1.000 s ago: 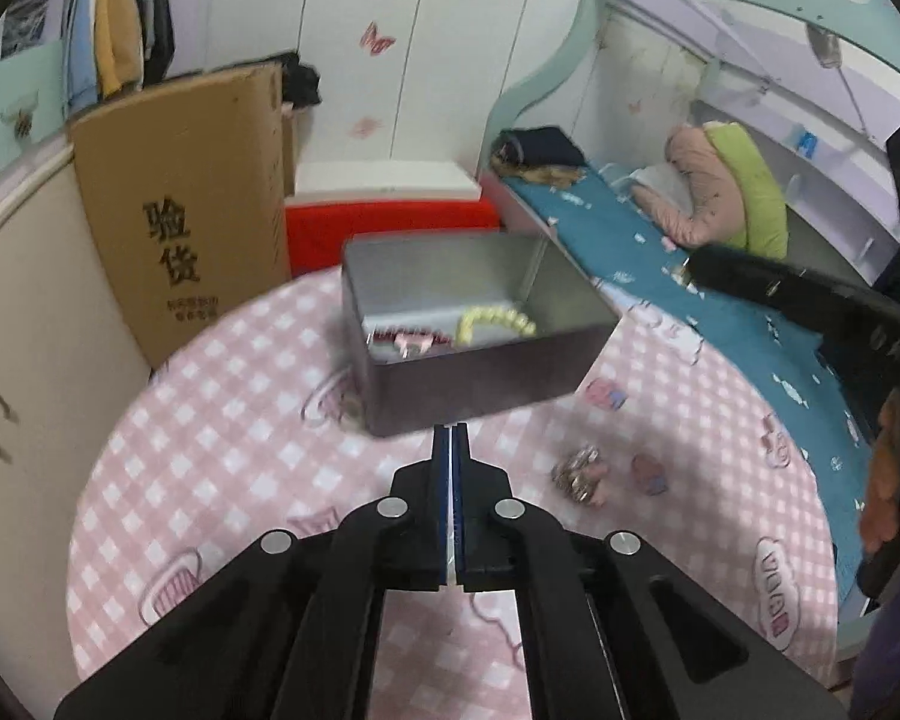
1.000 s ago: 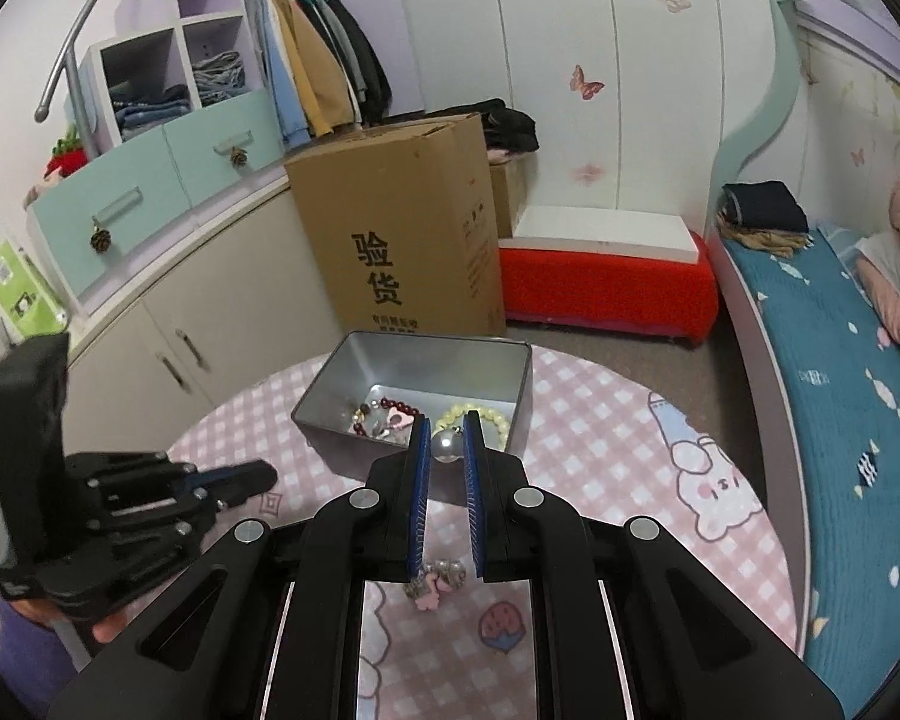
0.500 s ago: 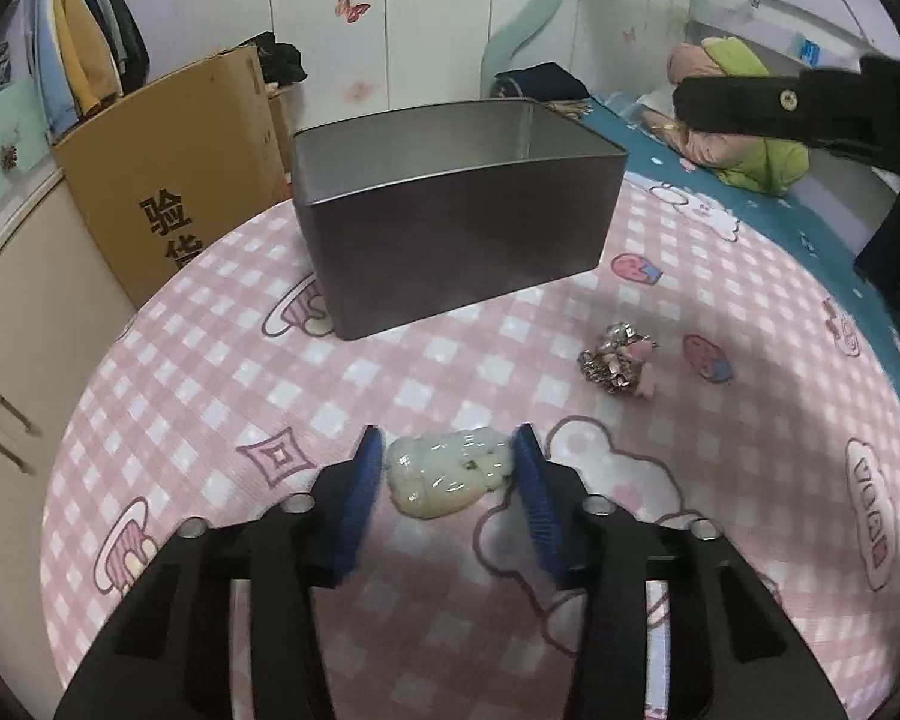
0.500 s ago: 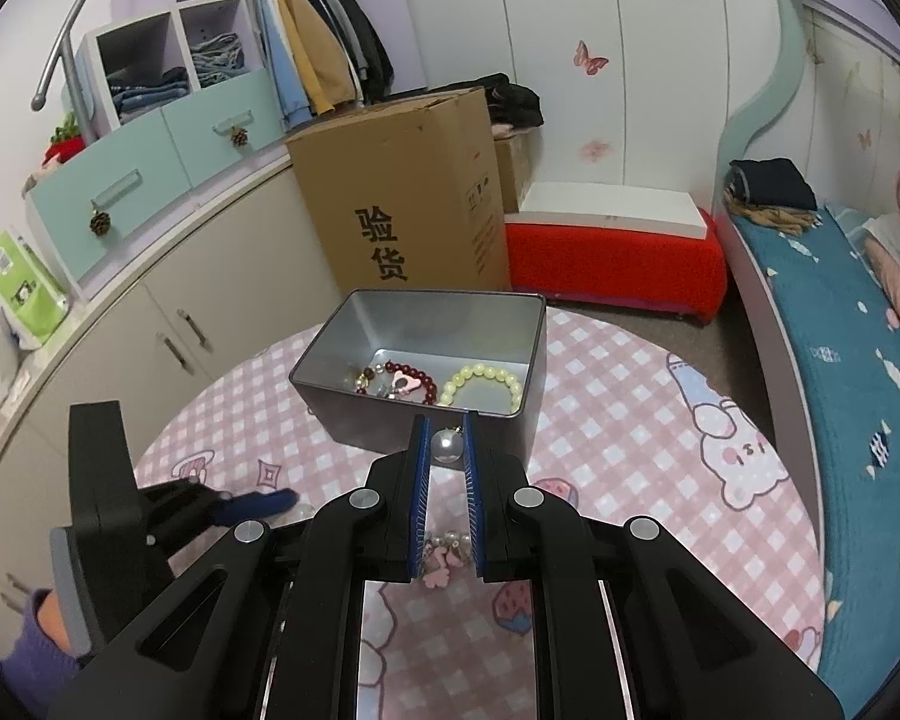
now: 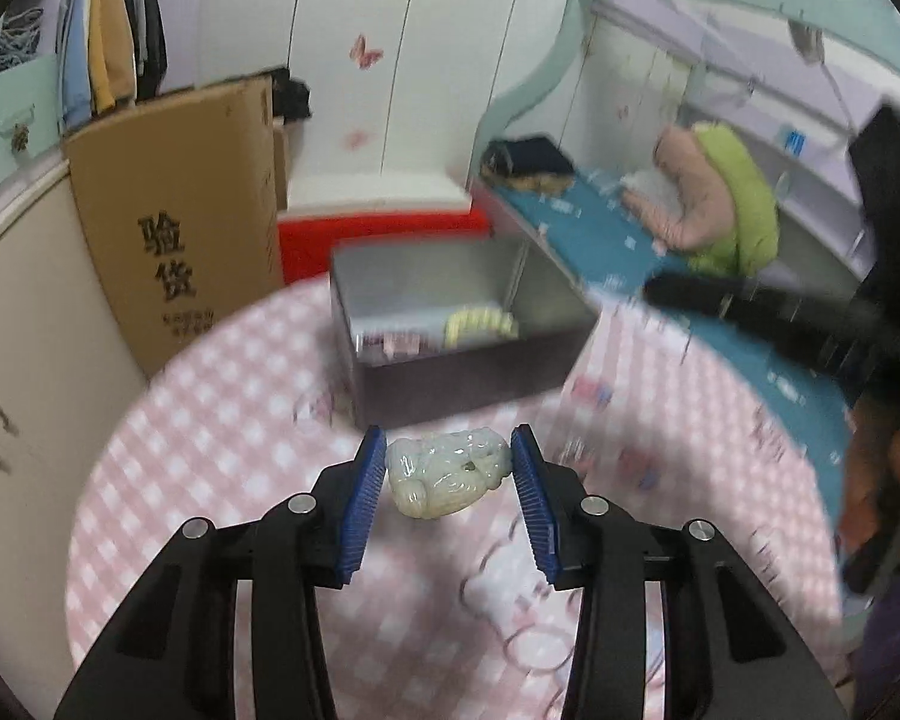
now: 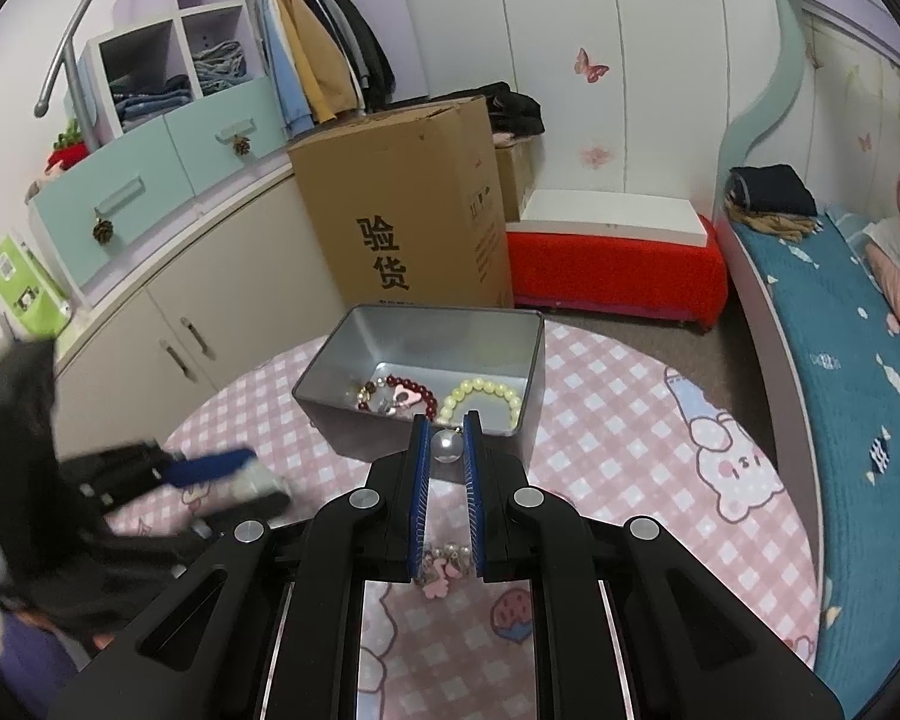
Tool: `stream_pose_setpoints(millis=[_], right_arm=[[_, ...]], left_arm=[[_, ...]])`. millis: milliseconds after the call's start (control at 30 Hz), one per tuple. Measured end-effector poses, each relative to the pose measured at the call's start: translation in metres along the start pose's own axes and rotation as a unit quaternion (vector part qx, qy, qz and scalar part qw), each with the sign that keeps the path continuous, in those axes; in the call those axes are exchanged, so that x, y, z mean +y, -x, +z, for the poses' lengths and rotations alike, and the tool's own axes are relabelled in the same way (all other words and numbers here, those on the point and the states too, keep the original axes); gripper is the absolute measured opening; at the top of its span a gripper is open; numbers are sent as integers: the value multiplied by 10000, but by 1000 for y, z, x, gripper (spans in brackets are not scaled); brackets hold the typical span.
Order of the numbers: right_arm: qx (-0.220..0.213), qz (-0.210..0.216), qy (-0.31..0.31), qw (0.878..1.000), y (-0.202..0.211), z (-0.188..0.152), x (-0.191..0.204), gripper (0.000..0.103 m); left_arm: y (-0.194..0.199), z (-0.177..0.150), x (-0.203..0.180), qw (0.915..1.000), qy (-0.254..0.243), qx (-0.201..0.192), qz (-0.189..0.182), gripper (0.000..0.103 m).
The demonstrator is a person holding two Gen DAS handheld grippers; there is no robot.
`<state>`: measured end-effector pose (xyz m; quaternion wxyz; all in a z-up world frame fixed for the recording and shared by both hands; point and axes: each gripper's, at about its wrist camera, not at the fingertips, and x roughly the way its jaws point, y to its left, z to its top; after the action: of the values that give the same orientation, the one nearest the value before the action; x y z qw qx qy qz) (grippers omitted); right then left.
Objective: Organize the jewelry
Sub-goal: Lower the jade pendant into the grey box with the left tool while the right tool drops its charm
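Left hand-held gripper (image 5: 448,468): clenched on a pale jade pendant (image 5: 447,473), both blue pads against its sides, carried clear above the desk (image 5: 222,480) with its pink checked cloth. Right hand-held gripper (image 6: 447,443): clenched on a pearl (image 6: 447,445) pinched at the fingertips; below and between its fingers, a small cluster of pink and silver charms (image 6: 444,564) lies on the desk. Just beyond both grippers: open metal tin (image 6: 354,360) on the desk, holding a dark red bead bracelet (image 6: 411,393) and, to its right, a yellow-green bead bracelet (image 6: 483,396). Beyond the desk: cardboard box (image 6: 402,210) to the left, red bench (image 6: 615,270) behind the tin, bed (image 6: 840,360) to the right.
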<state>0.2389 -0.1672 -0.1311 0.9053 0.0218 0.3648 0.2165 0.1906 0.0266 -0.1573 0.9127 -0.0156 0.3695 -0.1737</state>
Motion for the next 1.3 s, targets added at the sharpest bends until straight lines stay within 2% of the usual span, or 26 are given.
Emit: stream_pose_setpoints(millis=[167,333,400,600,800,1167,1300], right_arm=[[-90,113,-63,9999,-2,19,-2,12],[-48,376,-277,9989,-15,39,-7,12],[24,452,-356,9983,-25,44,-10,12],[388,580,-615,9957,-58,42,-20,12],[610,526,-697,9943,-80,30,-22,12],[724,565,-811,9925,-88,19,-23,12],[708,601,-896,9916,-83,16,-26,14]], left_arm=[[5,46,1,9997,-31,-221,-125,41],[-27,77,9,9999,127,14,-67,41],[-44,83,12,9997,159,146,81,41],[-76,78,15,9984,127,509,206,41],[-88,71,14,9975,80,672,219,41],[-82,71,17,9979,167,586,241,41],[-73,70,14,9983,161,472,292,52]])
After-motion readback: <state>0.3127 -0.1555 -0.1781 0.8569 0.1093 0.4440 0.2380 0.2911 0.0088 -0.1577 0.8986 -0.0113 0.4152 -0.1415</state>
